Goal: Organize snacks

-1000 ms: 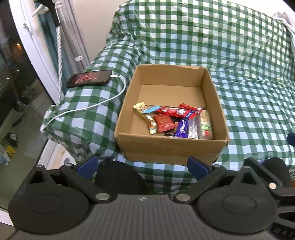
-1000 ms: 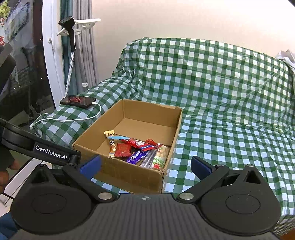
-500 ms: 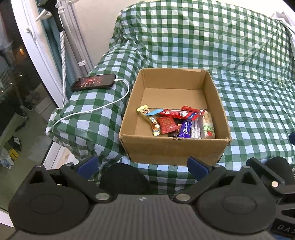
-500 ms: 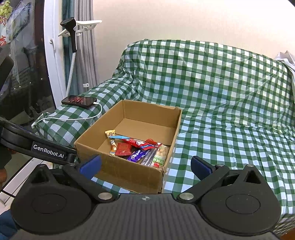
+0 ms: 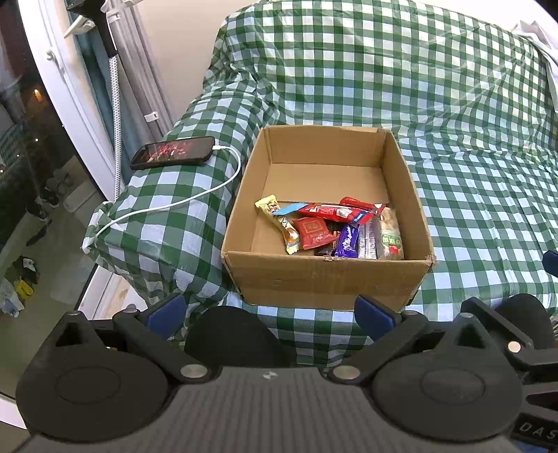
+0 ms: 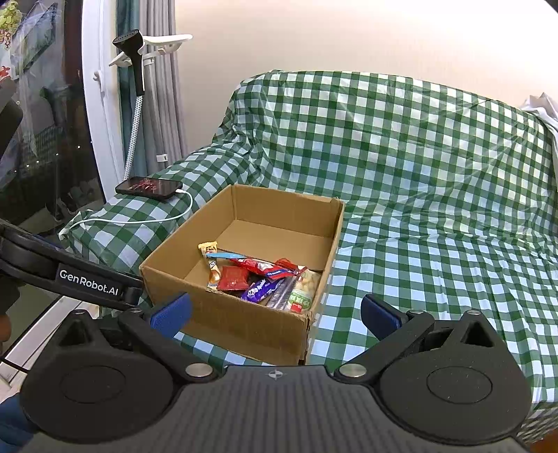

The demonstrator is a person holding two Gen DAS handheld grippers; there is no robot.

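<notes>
An open cardboard box (image 5: 327,278) (image 6: 244,324) sits on a sofa draped in green checked cloth (image 5: 470,195) (image 6: 436,209). Several wrapped snacks (image 5: 329,228) (image 6: 265,278) lie piled in its near half: a yellow bar, red packets, a purple bar, a clear pack of nuts. The far half of the box is bare. My left gripper (image 5: 268,313) hangs open just in front of the box's near wall, nothing between its blue fingertips. My right gripper (image 6: 275,315) is open too, empty, before the box's near right corner. The left gripper's body (image 6: 69,275) shows at the left of the right wrist view.
A phone (image 5: 174,152) (image 6: 149,186) with a lit screen lies on the sofa arm left of the box, a white cable (image 5: 195,198) trailing from it. A garment steamer stand (image 6: 137,94) and a glass door (image 5: 31,139) are further left. White fabric (image 5: 537,33) lies on the sofa back at right.
Both grippers have drawn back and risen slightly, so the box looks smaller and lower in the views. Both stay open, and the snacks have not moved.
</notes>
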